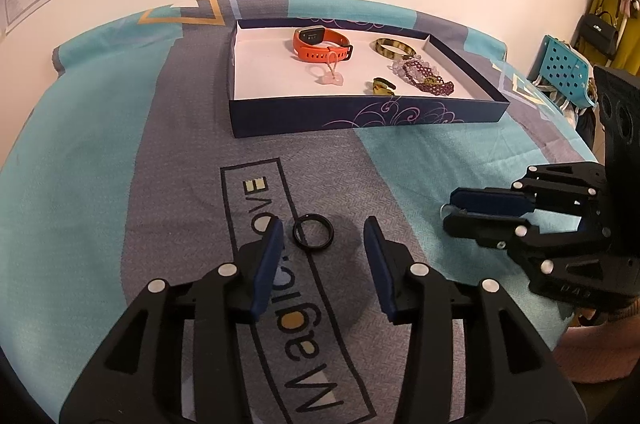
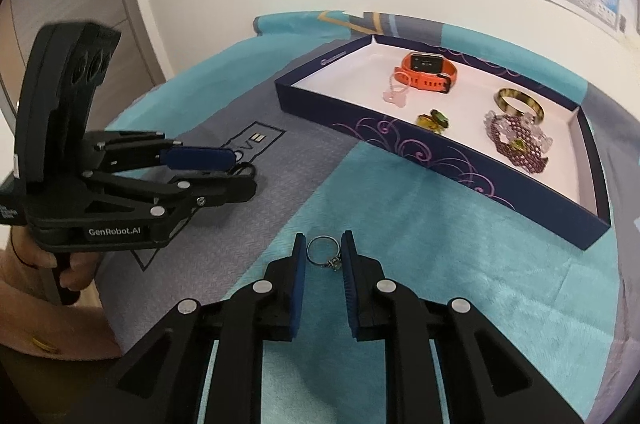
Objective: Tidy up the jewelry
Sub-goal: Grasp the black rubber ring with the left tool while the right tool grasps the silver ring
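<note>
Right at the tips of the right gripper [image 2: 323, 251], a thin silver ring [image 2: 323, 251] with a small stone setting lies flat on the teal part of the bedspread [image 2: 440, 284]. The blue pads sit on either side of the band, close enough that they look to touch it or nearly so; I cannot tell whether they truly press it yet. It should be feather-light, rigid and slick, so I would pinch it across the plain band, with the stone setting kept clear of the pads, where it could twist out.

The left gripper [image 1: 323, 228] hovers low over the grey strip of the cover, its jaws spread with a clear gap. A black ring [image 1: 313, 231] lies between the fingers, just inside the left pad [image 1: 267, 256] and apart from the other. It is a plain, hard band, light and smooth, lying flat on soft cloth; a grip across its width seems best, though the fabric may give under the pads.

Farther ahead of both grippers sits the dark blue tray [image 1: 360, 118] with a white floor. In it lie an orange watch [image 1: 320, 44], a pink charm [image 1: 334, 77], a tortoiseshell bangle [image 1: 394, 49], beaded bracelets [image 1: 424, 76] and a small green-yellow piece [image 1: 382, 86], which leave plenty of bare floor.
</note>
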`<state>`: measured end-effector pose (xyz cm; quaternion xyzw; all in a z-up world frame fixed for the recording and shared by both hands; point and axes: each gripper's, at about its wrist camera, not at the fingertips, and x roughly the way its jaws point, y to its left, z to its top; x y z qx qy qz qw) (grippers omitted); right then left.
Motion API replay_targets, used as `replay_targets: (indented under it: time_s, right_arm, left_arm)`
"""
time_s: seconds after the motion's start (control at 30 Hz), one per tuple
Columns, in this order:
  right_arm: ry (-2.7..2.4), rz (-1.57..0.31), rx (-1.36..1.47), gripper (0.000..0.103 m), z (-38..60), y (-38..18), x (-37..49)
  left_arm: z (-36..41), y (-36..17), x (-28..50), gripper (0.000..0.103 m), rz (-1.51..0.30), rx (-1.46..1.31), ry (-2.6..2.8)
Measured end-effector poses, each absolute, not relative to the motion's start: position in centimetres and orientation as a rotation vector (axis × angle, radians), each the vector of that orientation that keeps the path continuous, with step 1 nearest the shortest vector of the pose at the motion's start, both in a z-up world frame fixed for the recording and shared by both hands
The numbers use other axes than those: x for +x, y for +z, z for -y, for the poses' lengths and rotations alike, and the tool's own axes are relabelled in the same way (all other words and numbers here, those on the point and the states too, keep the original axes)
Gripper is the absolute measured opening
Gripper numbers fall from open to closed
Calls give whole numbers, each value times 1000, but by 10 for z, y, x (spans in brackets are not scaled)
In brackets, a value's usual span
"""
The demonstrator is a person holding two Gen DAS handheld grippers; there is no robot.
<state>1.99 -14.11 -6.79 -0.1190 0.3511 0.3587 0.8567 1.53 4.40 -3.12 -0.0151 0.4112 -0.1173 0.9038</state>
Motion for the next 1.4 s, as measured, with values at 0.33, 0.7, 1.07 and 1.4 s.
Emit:
replay_targets:
  time_s: [0.33,0.7,1.07,1.4]
  right_arm:
    - [750,-735,-207,16,151,-66,22]
    - [742,-728,-160,16,162,-61,25]
    - [717,-718,-124,16,175,-56,26]
    - [694,-701,-103,16,186,-50,33]
  left_arm:
    - [-38,-33,15,31,-852,17,-229]
    - [-37,-30,15,23,-841,-3,-228]
    - [-30,-23,17,23,-825,-20,-248]
    - [-20,-10,21,23,-789,-7,-266]
